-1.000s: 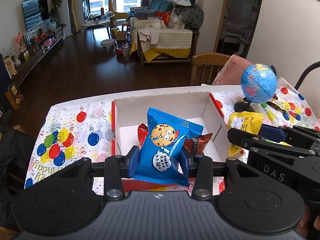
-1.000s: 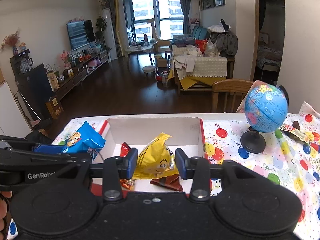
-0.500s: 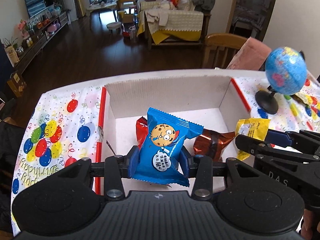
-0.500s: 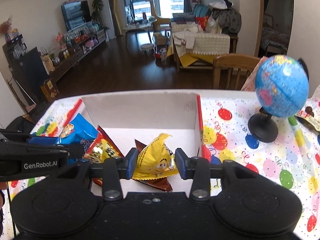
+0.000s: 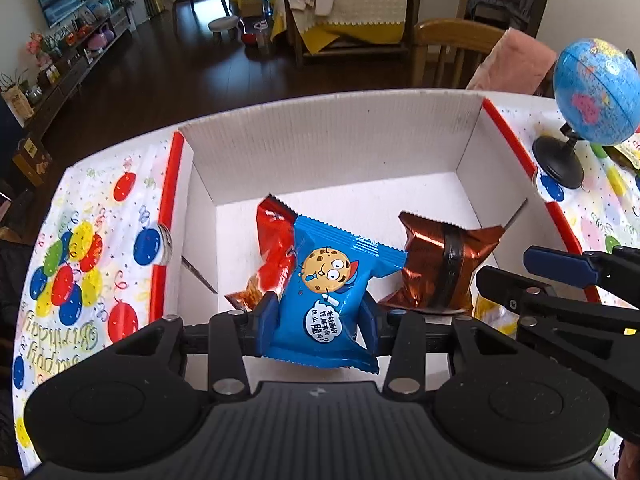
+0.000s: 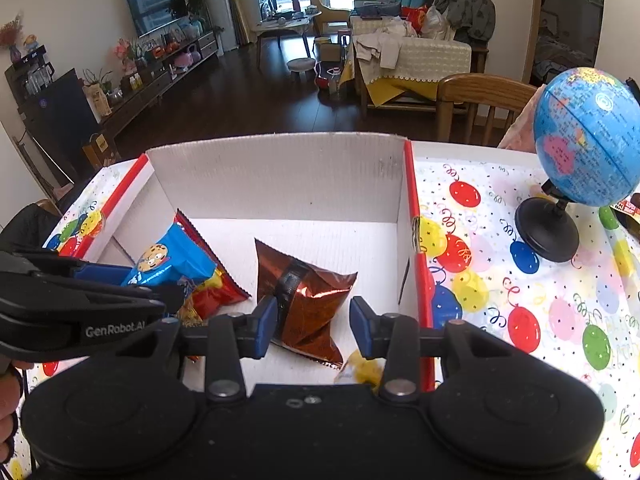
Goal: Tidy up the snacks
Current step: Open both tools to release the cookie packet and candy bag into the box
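The white corrugated cardboard box with red edges sits on the balloon-print tablecloth. Its far half is bare floor, and its 4 walls stand clear. The left gripper clamps the blue cookie-print snack packet above the box's near edge. A red snack packet and a brown foil packet lie just beyond it.

Only the right wrist view shows the right gripper partly open. The yellow snack packet peeks out below its right pad; whether it is gripped, I cannot tell. A blue globe on a black stand is to the right, outside the box.

1 second ago the yellow packet filled those jaws, and both grippers were higher.
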`<state>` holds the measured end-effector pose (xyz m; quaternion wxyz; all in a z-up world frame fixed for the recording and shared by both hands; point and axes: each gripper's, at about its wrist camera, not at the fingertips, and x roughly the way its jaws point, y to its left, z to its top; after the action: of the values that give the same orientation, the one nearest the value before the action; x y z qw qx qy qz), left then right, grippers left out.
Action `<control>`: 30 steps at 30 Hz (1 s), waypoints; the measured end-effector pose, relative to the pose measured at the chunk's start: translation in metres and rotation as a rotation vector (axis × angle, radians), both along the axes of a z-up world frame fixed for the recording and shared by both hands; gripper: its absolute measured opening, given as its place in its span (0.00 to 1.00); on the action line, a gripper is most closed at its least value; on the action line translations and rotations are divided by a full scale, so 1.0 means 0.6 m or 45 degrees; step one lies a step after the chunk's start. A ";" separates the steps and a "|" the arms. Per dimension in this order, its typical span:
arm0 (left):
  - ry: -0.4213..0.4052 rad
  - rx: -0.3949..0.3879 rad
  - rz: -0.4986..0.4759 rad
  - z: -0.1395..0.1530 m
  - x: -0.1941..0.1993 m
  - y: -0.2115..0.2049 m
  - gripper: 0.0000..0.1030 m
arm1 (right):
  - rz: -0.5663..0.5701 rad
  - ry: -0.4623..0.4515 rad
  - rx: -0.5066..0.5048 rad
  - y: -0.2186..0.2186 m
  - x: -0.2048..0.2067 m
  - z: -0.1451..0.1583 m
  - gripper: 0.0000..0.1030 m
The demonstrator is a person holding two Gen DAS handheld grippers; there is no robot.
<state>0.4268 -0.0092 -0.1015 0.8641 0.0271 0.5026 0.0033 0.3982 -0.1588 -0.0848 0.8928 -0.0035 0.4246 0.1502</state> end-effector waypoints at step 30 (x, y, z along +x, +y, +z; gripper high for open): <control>-0.113 -0.075 -0.002 0.084 -0.093 0.024 0.64 | -0.050 -0.131 0.036 -0.014 -0.086 0.076 0.80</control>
<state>0.3707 0.0051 -0.0508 0.8860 0.0018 0.4636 -0.0110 0.3467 -0.1673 -0.0390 0.9162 0.0098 0.3760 0.1384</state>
